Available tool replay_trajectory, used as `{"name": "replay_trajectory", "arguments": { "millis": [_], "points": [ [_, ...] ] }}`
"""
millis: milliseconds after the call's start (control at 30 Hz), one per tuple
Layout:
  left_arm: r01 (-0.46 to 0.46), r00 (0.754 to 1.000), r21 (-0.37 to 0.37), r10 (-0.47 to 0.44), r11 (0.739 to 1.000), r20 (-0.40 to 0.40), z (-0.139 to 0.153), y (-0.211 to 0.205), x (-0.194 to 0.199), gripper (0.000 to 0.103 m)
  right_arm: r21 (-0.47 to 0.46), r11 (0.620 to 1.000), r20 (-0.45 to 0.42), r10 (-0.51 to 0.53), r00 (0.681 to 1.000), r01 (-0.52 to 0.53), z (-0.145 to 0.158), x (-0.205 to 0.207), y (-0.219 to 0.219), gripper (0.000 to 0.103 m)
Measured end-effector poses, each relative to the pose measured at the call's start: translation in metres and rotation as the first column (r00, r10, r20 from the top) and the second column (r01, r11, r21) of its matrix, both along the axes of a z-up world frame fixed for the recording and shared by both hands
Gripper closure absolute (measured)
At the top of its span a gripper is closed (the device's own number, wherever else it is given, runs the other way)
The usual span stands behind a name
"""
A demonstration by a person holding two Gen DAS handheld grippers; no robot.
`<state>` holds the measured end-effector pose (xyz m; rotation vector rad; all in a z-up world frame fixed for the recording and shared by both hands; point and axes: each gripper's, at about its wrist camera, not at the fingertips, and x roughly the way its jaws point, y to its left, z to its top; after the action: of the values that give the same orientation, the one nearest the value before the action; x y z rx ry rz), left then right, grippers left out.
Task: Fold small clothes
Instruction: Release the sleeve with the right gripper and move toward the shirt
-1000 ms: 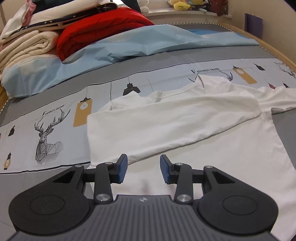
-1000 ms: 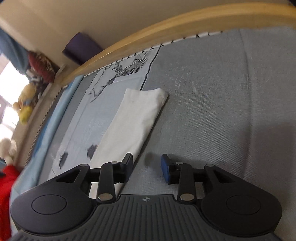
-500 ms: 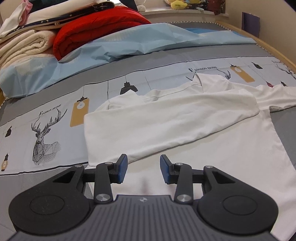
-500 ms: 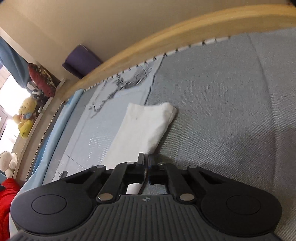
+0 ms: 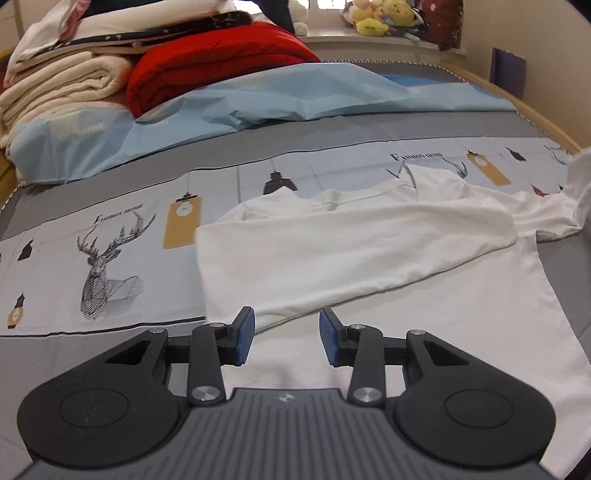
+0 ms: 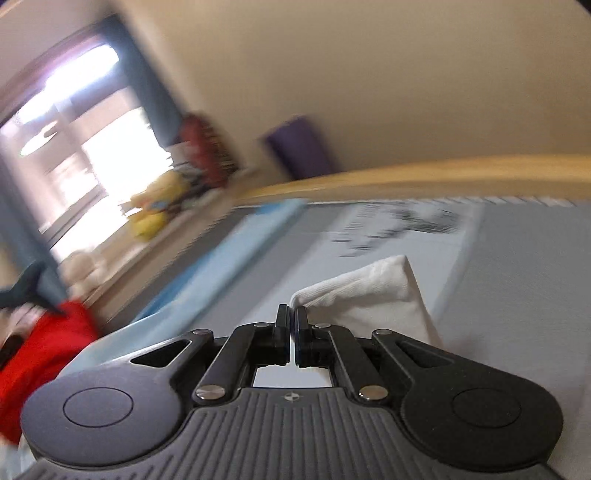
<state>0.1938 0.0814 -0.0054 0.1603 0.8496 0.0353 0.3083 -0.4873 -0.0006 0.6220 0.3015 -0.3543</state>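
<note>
Left gripper [image 5: 286, 336] hangs half open over the white shirt [image 5: 369, 251], nothing between its blue pads, while the right gripper [image 6: 291, 332], jaws just pinched together, has the shirt's sleeve [image 6: 373, 291] lifted near the bed's wooden edge [image 6: 424, 173]. One shirt on the printed bedsheet [image 5: 110, 229], two deer prints in sight; beyond, one red quilt [image 5: 207, 59], one cream blanket [image 5: 55, 88], some plush toys [image 5: 376, 16] on the sill

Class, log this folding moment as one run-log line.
left gripper: open above white shirt | right gripper: shut on sleeve, lifted
</note>
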Motion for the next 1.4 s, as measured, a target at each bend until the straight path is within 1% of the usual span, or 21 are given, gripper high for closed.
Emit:
{"name": "replay_trajectory", "arguments": {
  "millis": [67,200,333,367,400,467,533,567,667,733,800,833,900,933,1000,1067,1133,1200,1267,1333,1400],
  "points": [
    [-0.02,1.0,-0.017,0.02,1.0,0.0,0.003,0.012,-0.004,0.06,-0.095,0.991,0.01,0.098,0.995,-0.096,0.022,0.005,0.048,0.102],
    [-0.068,0.998,-0.081,0.067,0.994,-0.012,0.009,0.038,-0.011,0.06,-0.245,0.926,0.033,0.305,0.952,-0.288,0.056,0.009,0.153,0.102],
    [-0.121,0.993,-0.145,0.12,0.982,-0.021,0.016,0.062,-0.014,0.06,-0.285,0.824,0.004,0.512,0.859,-0.49,0.065,0.006,0.27,0.102],
    [-0.135,0.991,-0.152,0.133,0.979,-0.025,0.017,0.066,-0.014,0.06,-0.271,0.784,-0.018,0.576,0.817,-0.559,0.062,0.004,0.298,0.1],
    [-0.151,0.989,-0.152,0.148,0.977,-0.029,0.017,0.069,-0.014,0.06,-0.242,0.728,-0.048,0.652,0.757,-0.642,0.057,0.002,0.324,0.099],
    [-0.178,0.984,-0.153,0.175,0.972,-0.036,0.018,0.076,-0.014,0.06,-0.101,0.573,-0.122,0.804,0.582,-0.813,0.036,-0.001,0.374,0.098],
    [-0.198,0.98,-0.181,0.192,0.963,-0.049,0.019,0.082,-0.014,0.06,0.006,0.448,-0.198,0.877,0.438,-0.894,0.014,-0.01,0.409,0.098],
    [-0.205,0.979,-0.194,0.198,0.959,-0.055,0.019,0.084,-0.014,0.06,0.017,0.412,-0.252,0.884,0.394,-0.911,0.006,-0.016,0.42,0.098],
    [-0.207,0.978,-0.206,0.198,0.956,-0.063,0.019,0.084,-0.013,0.06,0.013,0.383,-0.358,0.864,0.353,-0.924,-0.002,-0.029,0.419,0.098],
    [-0.208,0.978,-0.213,0.199,0.955,-0.063,0.019,0.083,-0.012,0.06,-0.021,0.398,-0.4,0.837,0.372,-0.917,0.009,-0.026,0.401,0.098],
    [-0.214,0.976,-0.227,0.203,0.95,-0.071,0.016,0.082,-0.009,0.06,-0.059,0.458,-0.407,0.8,0.44,-0.887,0.025,-0.028,0.37,0.093],
    [-0.221,0.975,-0.235,0.209,0.946,-0.077,0.014,0.081,-0.007,0.06,-0.064,0.503,-0.397,0.78,0.484,-0.862,0.034,-0.033,0.356,0.087],
    [-0.235,0.972,-0.256,0.218,0.938,-0.09,0.009,0.079,-0.002,0.06,-0.071,0.619,-0.356,0.716,0.6,-0.782,0.046,-0.031,0.317,0.078],
    [-0.238,0.971,-0.271,0.22,0.933,-0.094,0.006,0.078,0.002,0.06,-0.072,0.691,-0.317,0.667,0.674,-0.719,0.048,-0.031,0.289,0.077],
    [-0.232,0.973,-0.296,0.217,0.926,-0.083,0.0,0.075,0.007,0.06,-0.07,0.805,-0.263,0.555,0.789,-0.589,0.043,-0.034,0.247,0.077],
    [-0.231,0.973,-0.299,0.215,0.926,-0.084,-0.008,0.069,0.014,0.062,-0.044,0.894,-0.293,0.414,0.862,-0.445,0.024,-0.039,0.214,0.076],
    [-0.218,0.976,-0.326,0.21,0.92,-0.061,-0.016,0.064,0.023,0.062,0.052,0.951,-0.338,0.305,0.89,-0.306,0.009,-0.038,0.188,0.075],
    [-0.206,0.978,-0.334,0.205,0.92,-0.04,-0.025,0.057,0.034,0.062,0.169,0.95,-0.335,0.305,0.891,-0.262,-0.002,-0.033,0.167,0.075],
    [-0.199,0.979,-0.346,0.2,0.917,-0.032,-0.036,0.053,0.048,0.062,0.186,0.945,-0.323,0.316,0.892,-0.268,-0.003,-0.028,0.159,0.075],
    [-0.213,0.976,-0.388,0.21,0.897,-0.05,-0.044,0.053,0.063,0.062,0.192,0.943,-0.309,0.319,0.896,-0.27,-0.004,-0.018,0.155,0.075],
    [-0.203,0.977,-0.418,0.213,0.886,-0.022,-0.048,0.054,0.076,0.062,0.211,0.94,-0.293,0.324,0.9,-0.269,-0.009,-0.014,0.151,0.075]
  ]
}}
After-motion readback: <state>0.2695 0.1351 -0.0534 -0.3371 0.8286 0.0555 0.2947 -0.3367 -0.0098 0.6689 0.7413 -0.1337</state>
